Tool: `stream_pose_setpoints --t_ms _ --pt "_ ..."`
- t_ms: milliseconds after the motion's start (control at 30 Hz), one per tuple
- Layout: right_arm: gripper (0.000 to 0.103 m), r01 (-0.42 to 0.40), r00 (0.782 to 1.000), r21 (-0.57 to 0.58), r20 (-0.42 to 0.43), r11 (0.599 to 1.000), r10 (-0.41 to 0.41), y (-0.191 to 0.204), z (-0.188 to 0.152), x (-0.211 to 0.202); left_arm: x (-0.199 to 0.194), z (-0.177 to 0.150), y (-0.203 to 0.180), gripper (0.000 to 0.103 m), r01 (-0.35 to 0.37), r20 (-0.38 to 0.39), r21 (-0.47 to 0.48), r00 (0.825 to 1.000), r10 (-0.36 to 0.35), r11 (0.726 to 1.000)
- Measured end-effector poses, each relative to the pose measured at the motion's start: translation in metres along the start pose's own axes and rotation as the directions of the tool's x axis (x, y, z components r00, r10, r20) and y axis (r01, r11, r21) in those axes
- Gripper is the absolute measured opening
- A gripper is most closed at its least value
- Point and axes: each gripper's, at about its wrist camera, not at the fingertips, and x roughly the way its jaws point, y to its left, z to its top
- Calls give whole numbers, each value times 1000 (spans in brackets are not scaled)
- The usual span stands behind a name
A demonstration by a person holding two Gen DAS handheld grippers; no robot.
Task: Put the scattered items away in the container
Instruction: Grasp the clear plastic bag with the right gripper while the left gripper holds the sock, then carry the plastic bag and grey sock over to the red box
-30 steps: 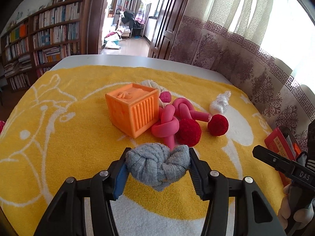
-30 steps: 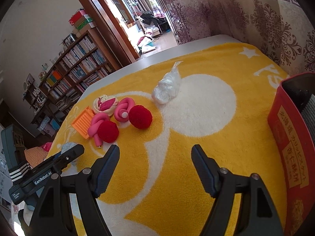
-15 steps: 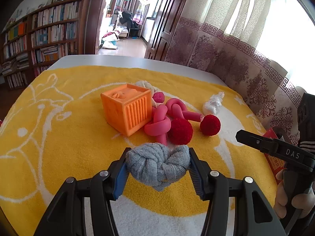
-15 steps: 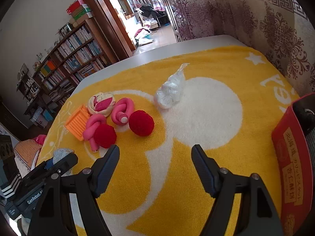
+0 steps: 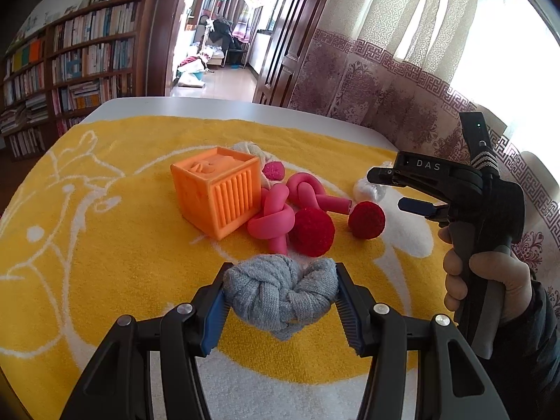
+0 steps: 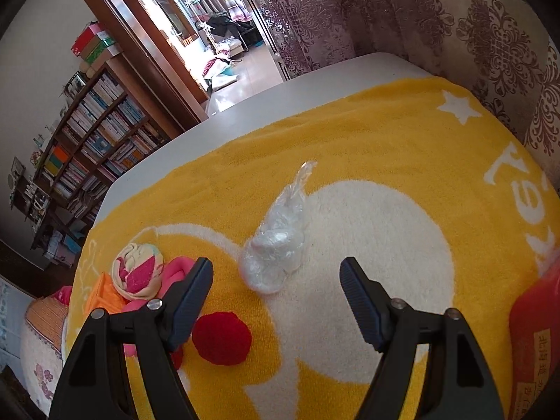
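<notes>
L gripper (image 5: 280,301): you keep it pinching the knotted grey sock (image 5: 280,294), unmoved.
R gripper (image 6: 276,301): you've slid it over toward the clear plastic bag (image 6: 276,248); jaws closing, nothing between.

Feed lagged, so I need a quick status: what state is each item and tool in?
Left tool: shut on the grey knotted cloth.
Right tool: jaws closing, nothing between them, above the clear plastic bag.
Orange cube: upright on the towel.
Red box: at the towel's edge; contents hidden.
</notes>
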Motion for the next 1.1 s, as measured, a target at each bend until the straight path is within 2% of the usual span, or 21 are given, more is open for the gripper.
stream_pose_setpoints --t_ms 200,267,333,400,500,867,1100 --pt "70 42 999 -57 -30 998 -44 11 4 26 1 0 3 57 6 -6 -9 1000 -6 1000" --pt "67 77 997 -84 -4 994 -77 14 3 28 2 0 3 57 7 -9 -9 1000 -7 1000" --pt "55 114 994 -111 11 987 -113 17 1 28 3 -1 3 57 5 -14 -9 1000 -6 1000" --pt "48 127 992 -118 18 985 -126 16 -1 25 5 -2 3 57 5 -19 -7 1000 -5 1000" --pt "45 113 994 -96 20 989 -112 11 -4 16 5 -3 3 57 2 -22 -3 1000 -2 1000" --pt "45 106 987 -46 129 993 -100 -18 -15 -83 4 -4 -4 57 5 -15 22 1000 -4 1000" --pt "45 182 964 36 191 983 -186 -76 -17 -148 2 -7 -13 57 14 -14 48 1000 -13 999"
